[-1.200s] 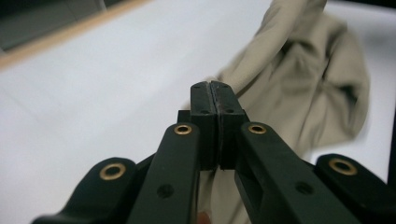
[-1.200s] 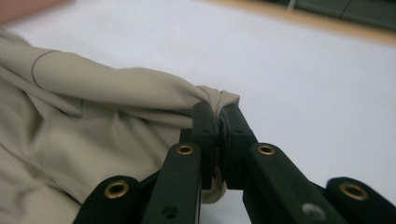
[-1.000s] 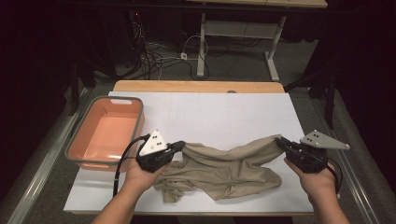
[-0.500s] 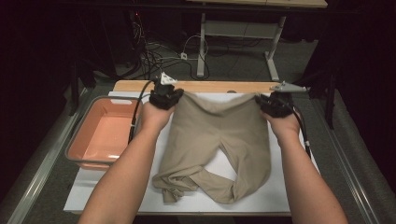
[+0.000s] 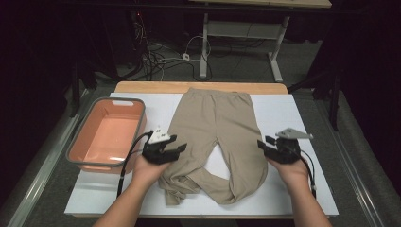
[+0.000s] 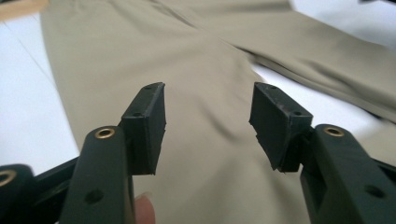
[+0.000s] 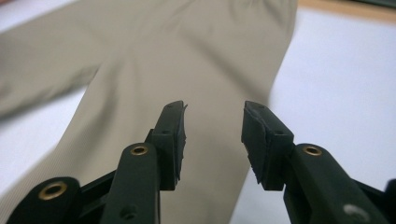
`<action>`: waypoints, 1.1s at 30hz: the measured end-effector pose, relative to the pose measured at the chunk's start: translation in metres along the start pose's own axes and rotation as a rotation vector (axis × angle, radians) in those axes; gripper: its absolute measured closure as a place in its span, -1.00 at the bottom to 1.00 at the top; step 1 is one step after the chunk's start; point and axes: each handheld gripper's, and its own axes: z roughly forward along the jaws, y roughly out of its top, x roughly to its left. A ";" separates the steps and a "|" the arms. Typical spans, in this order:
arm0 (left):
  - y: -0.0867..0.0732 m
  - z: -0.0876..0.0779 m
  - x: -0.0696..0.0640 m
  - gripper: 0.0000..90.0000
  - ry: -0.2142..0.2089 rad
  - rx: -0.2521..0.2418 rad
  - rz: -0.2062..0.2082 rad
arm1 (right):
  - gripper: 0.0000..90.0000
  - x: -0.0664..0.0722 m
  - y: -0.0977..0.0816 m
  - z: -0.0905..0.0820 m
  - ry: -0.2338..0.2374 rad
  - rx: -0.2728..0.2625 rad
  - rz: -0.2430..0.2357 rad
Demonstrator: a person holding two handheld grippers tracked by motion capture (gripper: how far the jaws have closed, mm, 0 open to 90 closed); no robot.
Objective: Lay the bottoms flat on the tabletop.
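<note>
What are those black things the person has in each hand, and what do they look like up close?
Each is a handheld black claw. The left claw carries a pale three-cornered plate and trails a black cable; the right claw has a grey plate and cable too. Their two jaws end in blocky black pads with brass-coloured rivets. The forearms are bare, without sleeves.

Plain khaki trousers (image 5: 215,127) lie on a white table cover (image 5: 302,123); the tub (image 5: 106,135) is salmon-orange, grey-rimmed.
</note>
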 end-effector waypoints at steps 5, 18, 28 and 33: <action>-0.038 -0.041 -0.025 -0.07 -0.042 -0.024 -0.011 | 0.34 0.020 -0.037 -0.035 0.016 -0.016 0.025; -0.073 -0.064 -0.056 0.30 -0.154 -0.069 0.041 | 0.33 0.075 -0.086 -0.065 0.108 -0.038 -0.030; -0.078 -0.039 -0.087 0.04 -0.153 0.070 0.137 | 0.31 0.123 -0.078 -0.061 0.243 -0.047 -0.129; -0.082 -0.028 -0.093 0.29 -0.086 0.127 0.200 | 0.11 0.157 -0.080 -0.042 0.329 0.028 -0.204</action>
